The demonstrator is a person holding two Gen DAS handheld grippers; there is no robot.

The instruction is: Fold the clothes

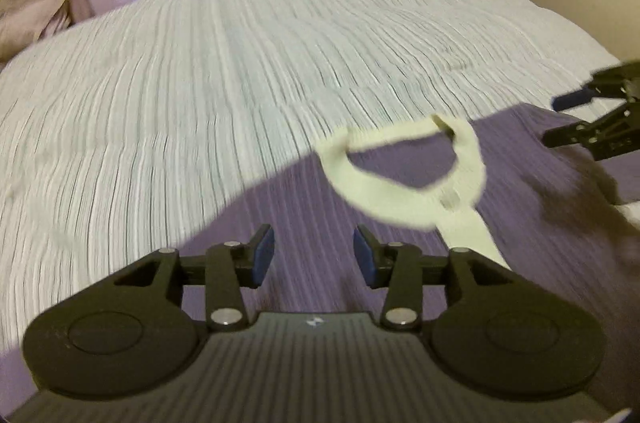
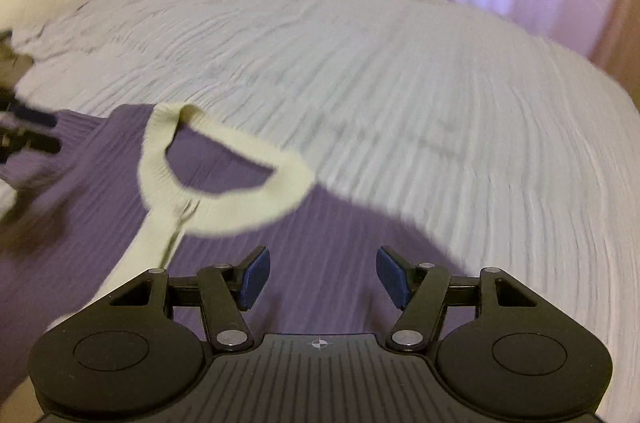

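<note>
a purple ribbed garment (image 1: 360, 207) with a cream collar (image 1: 404, 167) and a cream placket running down from it lies spread on the bed (image 1: 200, 83), collar end toward the far side, on a pale crinkled bedspread. the left gripper (image 1: 314, 257) hangs over the purple cloth near its shoulder edge, jaws partly apart with nothing between the blue pads (image 1: 262, 255); the cloth passes below them, not pinched. the right gripper (image 2: 320, 277) stands a little wider over the other shoulder side, also empty, with the collar just ahead and to its left in its own view. each gripper shows at the edge of the other's picture, so they flank the neckline. both pictures are smeared, so whether the fingertips brush the fabric is hard to say; they look clear of it. this reads as the layout stage just finished, the garment flat and released, with the first fold not yet begun. the next move likely calls for each gripper to drop onto a side edge or shoulder, close on a single layer of the knit, and carry it inward over the middle without dragging the rest askew.
</note>
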